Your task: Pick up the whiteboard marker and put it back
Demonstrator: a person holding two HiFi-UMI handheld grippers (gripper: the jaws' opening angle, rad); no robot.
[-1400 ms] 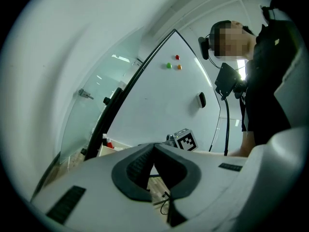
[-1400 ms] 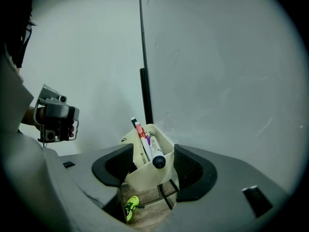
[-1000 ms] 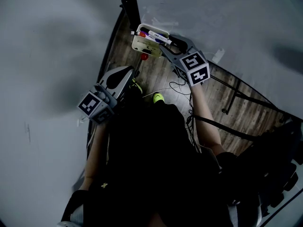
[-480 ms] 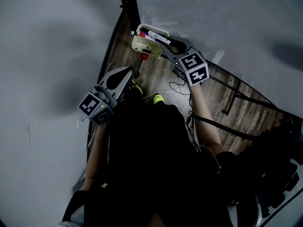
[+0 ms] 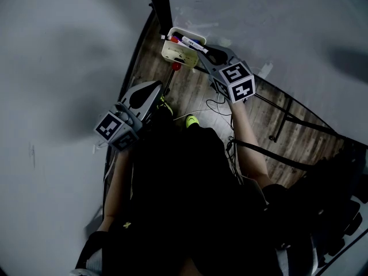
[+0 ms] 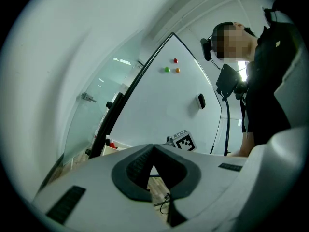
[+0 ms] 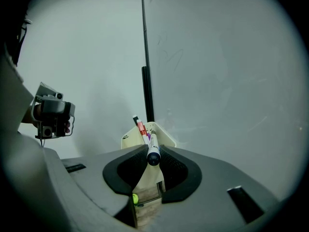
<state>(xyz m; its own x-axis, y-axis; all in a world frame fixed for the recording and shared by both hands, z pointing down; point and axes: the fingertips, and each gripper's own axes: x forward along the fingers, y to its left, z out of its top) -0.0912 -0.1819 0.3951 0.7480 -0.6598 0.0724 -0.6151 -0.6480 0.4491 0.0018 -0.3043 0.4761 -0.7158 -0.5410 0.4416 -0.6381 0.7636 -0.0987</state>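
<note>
Against the whiteboard (image 5: 276, 22), a marker is gripped over its holder.
Off to the side, well apart from the holder, the left hand-held gripper (image 6: 153, 148) is kept clenched, jaw tips pressed together with nothing between them. The jaws of the right hand-held gripper (image 7: 153, 153) have just been closing and are clamped on the whiteboard marker (image 7: 152, 146), which is held across the top of the cream pen holder (image 5: 175, 53), just beside the other markers (image 7: 140, 127) stood in it.
</note>
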